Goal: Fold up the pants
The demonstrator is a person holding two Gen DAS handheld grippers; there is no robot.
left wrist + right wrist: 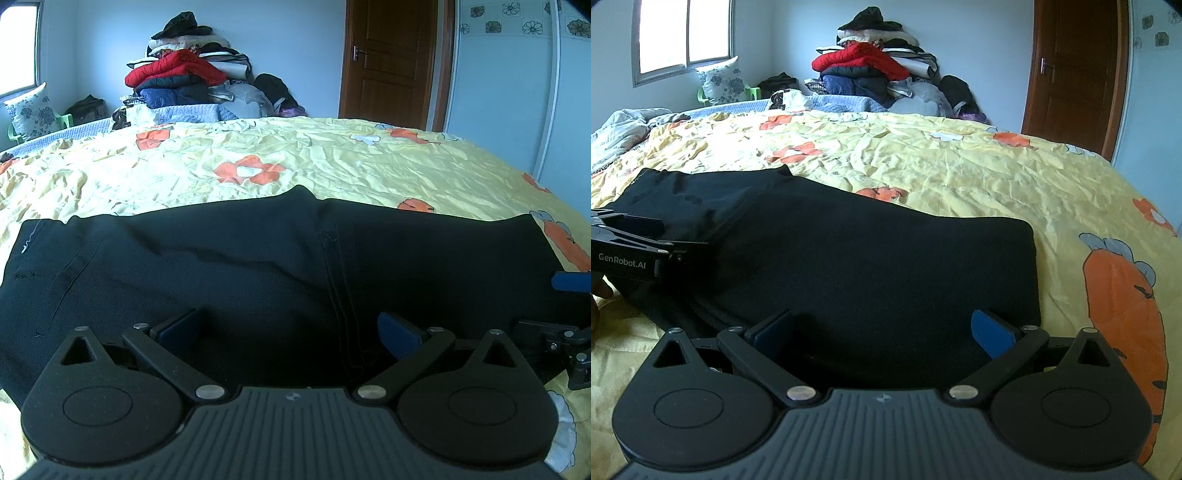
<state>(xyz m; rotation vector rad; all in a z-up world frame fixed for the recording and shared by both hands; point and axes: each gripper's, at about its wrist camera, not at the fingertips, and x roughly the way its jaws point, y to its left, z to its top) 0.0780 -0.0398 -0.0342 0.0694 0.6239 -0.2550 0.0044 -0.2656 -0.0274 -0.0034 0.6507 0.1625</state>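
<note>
Black pants [258, 258] lie flat across the near part of the bed, also in the right wrist view [868, 266]. My left gripper [290, 332] is open, its blue pads wide apart just over the pants' near edge by a seam. My right gripper [882, 332] is open over the near edge at the pants' right end. The right gripper's tip [569, 282] shows at the right edge of the left wrist view; the left gripper's side [628, 243] shows at the left of the right wrist view.
A yellow bedspread [332, 162] with orange flowers covers the bed. A pile of clothes [184, 77] stands at the far side by the wall. A wooden door [391, 62] is at the back right. A pillow [720, 81] sits on a green chair under the window.
</note>
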